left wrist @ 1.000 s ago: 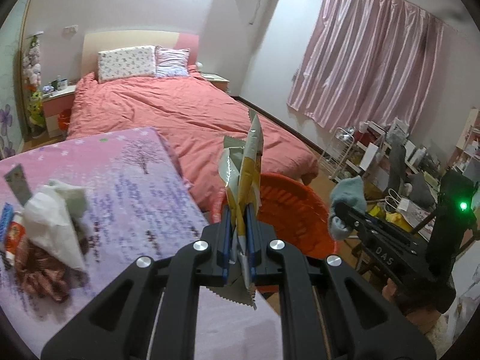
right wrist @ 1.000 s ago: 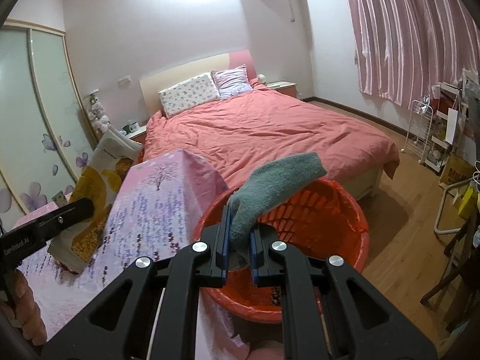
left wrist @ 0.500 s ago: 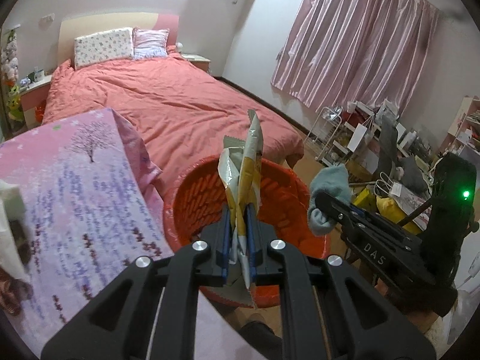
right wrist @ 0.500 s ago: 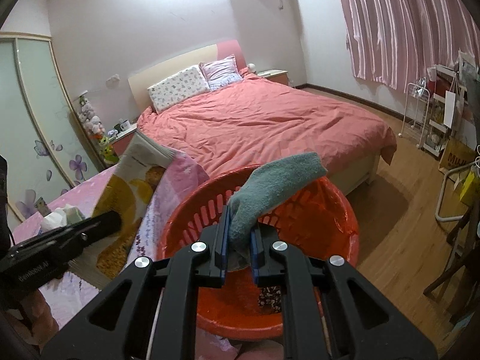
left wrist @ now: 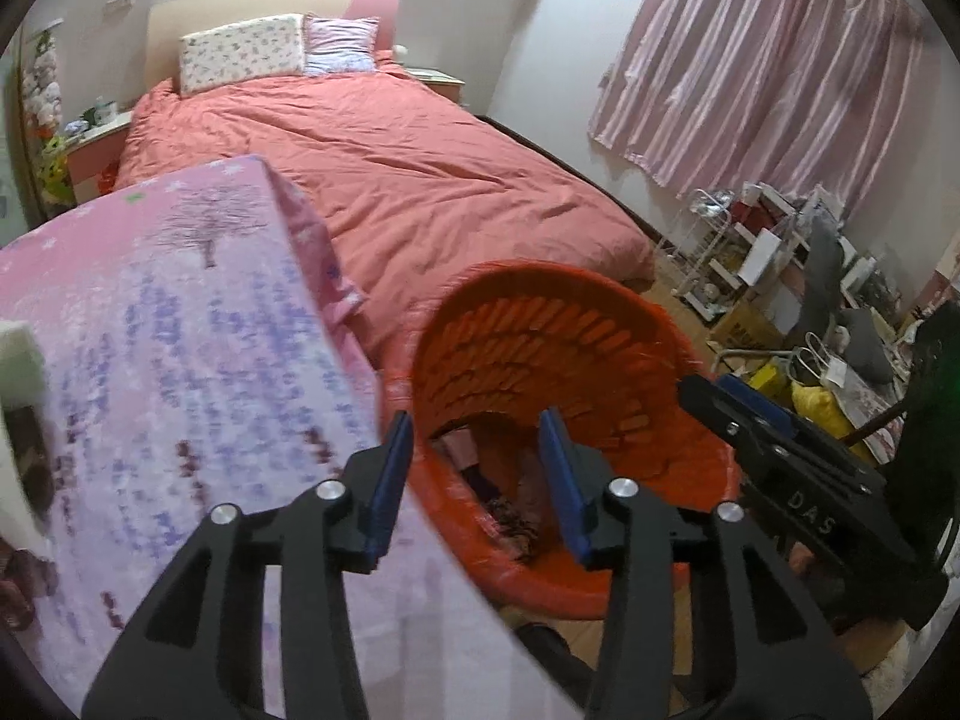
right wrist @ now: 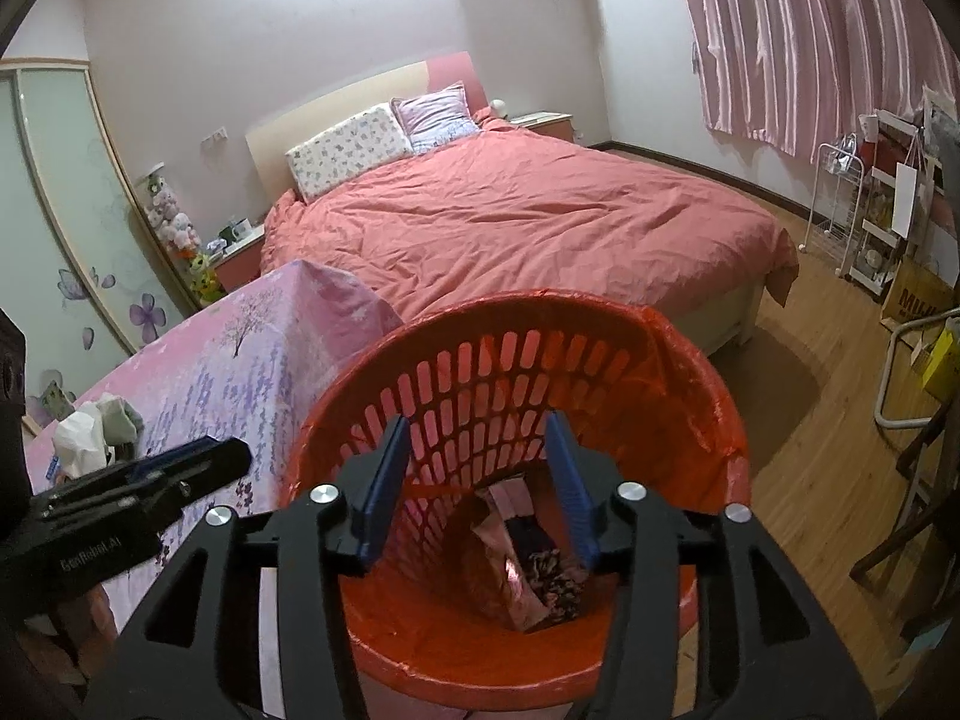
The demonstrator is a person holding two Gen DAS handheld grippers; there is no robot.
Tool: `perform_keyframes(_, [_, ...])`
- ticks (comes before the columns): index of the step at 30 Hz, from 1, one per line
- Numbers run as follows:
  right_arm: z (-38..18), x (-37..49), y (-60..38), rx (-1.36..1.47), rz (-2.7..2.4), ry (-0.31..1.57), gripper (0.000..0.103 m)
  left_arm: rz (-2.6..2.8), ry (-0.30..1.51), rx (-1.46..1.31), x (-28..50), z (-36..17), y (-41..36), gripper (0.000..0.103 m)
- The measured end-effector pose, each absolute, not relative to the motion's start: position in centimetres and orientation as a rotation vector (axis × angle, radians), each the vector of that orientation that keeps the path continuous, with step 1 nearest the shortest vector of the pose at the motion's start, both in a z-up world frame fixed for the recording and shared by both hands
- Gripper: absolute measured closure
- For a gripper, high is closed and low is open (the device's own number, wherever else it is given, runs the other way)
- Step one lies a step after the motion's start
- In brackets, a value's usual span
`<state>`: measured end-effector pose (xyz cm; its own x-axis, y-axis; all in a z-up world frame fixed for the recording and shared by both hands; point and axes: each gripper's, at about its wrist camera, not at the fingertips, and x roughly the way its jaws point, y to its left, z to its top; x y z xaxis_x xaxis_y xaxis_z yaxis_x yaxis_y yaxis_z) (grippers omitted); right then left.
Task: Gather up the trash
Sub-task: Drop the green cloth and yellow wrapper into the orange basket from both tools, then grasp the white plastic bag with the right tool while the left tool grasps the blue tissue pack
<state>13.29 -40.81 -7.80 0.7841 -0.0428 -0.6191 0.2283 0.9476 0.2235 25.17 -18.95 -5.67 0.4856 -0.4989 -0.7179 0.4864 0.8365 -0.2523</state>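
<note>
A red slotted basket (left wrist: 600, 324) (right wrist: 690, 360) lined with a red bag stands on the floor beside the table. My left gripper (left wrist: 477, 450) is open and empty over its near rim. My right gripper (right wrist: 477, 456) is open and empty above the basket's mouth. Wrappers and patterned scraps (right wrist: 534, 570) lie at the basket's bottom, also seen in the left wrist view (left wrist: 510, 516). More trash, a white crumpled bag (right wrist: 81, 438), lies on the pink tablecloth (right wrist: 240, 360) at the left.
A bed with a red cover (left wrist: 390, 156) (right wrist: 510, 222) lies behind the basket. Cluttered shelves and a chair (left wrist: 810, 288) stand at the right on the wooden floor (right wrist: 810, 384). A wardrobe (right wrist: 54, 210) is at the far left.
Both grippers have opened. The yellow snack wrapper has left my left gripper and the grey-green cloth has left my right gripper. Both grippers moved closer over the basket.
</note>
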Motion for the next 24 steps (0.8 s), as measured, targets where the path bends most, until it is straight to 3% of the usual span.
perform_keyframes(6, [-7.7,13.4,-38.3,0.258,-0.129,0.667,0.053,-0.454,0.829,0.001,25.0,-4.9,-12.7,0.052])
perform_keyframes(24, [-6.9,16.4,-21.0,0.132,0.211,0.727,0.053,0.032,0.795,-0.135,25.0,-3.9,12.7,0.052])
